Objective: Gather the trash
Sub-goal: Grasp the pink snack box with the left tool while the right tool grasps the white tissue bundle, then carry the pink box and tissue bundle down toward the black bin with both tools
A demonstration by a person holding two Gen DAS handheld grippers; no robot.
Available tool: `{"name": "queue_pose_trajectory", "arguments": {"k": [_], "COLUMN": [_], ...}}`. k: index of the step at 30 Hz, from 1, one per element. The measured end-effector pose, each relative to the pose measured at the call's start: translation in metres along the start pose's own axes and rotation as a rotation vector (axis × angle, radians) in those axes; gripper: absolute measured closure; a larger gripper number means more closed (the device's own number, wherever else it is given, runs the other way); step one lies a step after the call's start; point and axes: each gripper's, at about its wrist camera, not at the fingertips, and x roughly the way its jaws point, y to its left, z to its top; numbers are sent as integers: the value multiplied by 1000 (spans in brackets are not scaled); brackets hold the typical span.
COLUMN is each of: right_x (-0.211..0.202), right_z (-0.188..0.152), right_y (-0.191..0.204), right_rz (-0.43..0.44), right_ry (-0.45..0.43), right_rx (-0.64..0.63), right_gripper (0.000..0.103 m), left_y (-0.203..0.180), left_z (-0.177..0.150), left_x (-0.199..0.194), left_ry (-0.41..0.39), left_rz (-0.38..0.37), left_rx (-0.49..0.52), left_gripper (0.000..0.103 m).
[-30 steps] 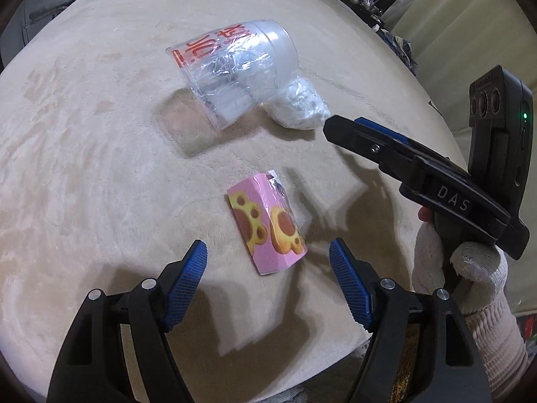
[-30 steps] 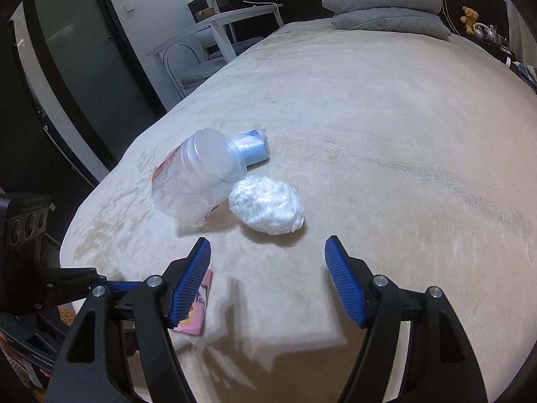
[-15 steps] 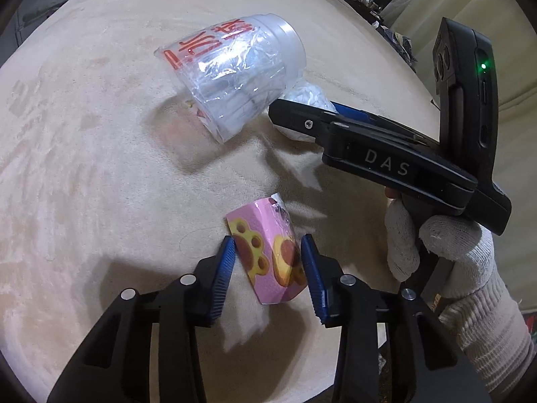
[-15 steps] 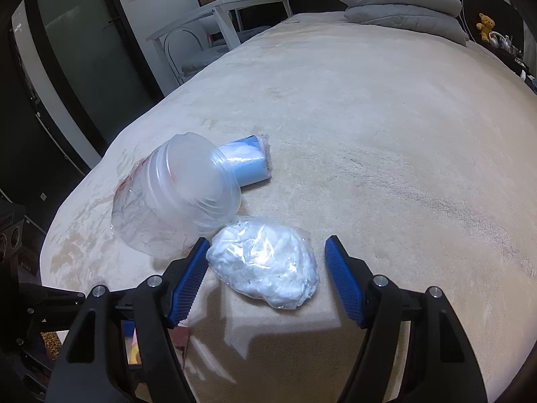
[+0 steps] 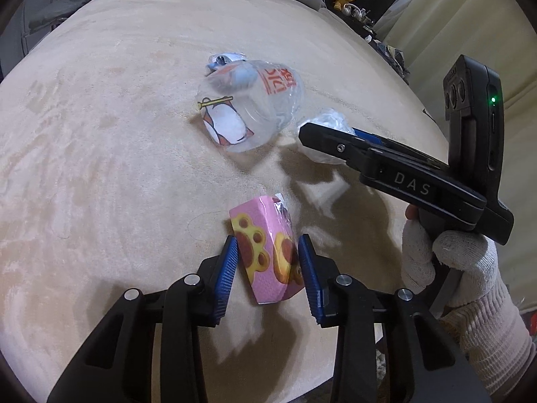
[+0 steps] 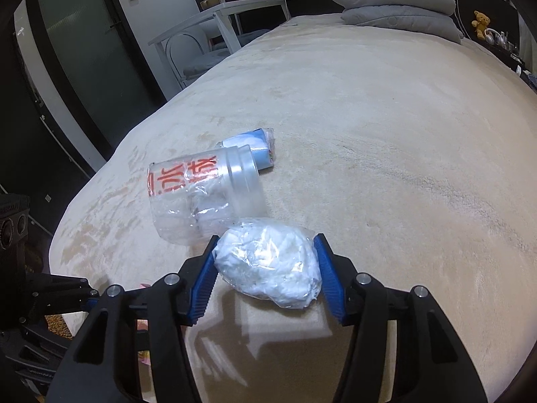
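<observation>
A pink carton [image 5: 258,235] printed with yellow paw shapes lies on the beige bed [image 5: 100,168]. My left gripper [image 5: 267,240] has its blue pads pressed on the carton's two sides, jaws still closing. A crumpled white plastic bag [image 6: 268,262] sits between the pads of my right gripper [image 6: 266,240], which touch it on both sides as the jaws close. Behind the bag lies a clear plastic cup [image 6: 201,194] with red lettering, on its side, and a blue-and-white wrapper [image 6: 255,147] beyond it. The left wrist view shows the cup [image 5: 248,110] and the bag [image 5: 330,117] too.
A white-gloved hand [image 5: 446,268] holds the right gripper's handle at the right of the left wrist view. Grey pillows [image 6: 396,10] lie at the bed's far end. A white table [image 6: 235,6] and a chair stand left of the bed, whose edge falls away beside the trash.
The left jaws came in from wide apart onto the pink carton. The right gripper moved forward to the white bag and its jaws narrowed onto it. The clear cup rolled over.
</observation>
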Motion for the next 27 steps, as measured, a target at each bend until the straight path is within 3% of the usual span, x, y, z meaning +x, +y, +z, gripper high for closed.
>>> {"name": "queue_pose_trajectory", "arguments": {"k": [12,20,27], "right_x": [-50,-69,-86], "right_z": [-32,-60,-86], "right_y": [7,21,27], "right_rz": [-8,-17,-5], "right_ry": [-64,-64,-79], "right_rx": [44,46,82], "right_gripper": [47,47,47], "left_y": [-7,-18,-16], "left_z": [-25,-43,-63], "left_x": [-35,-47,-60], "left_ry": [-99,-135,-157], "left_rz": [20,50,42], "left_rx": [41,86,67], "left_gripper": [67,67,67]}}
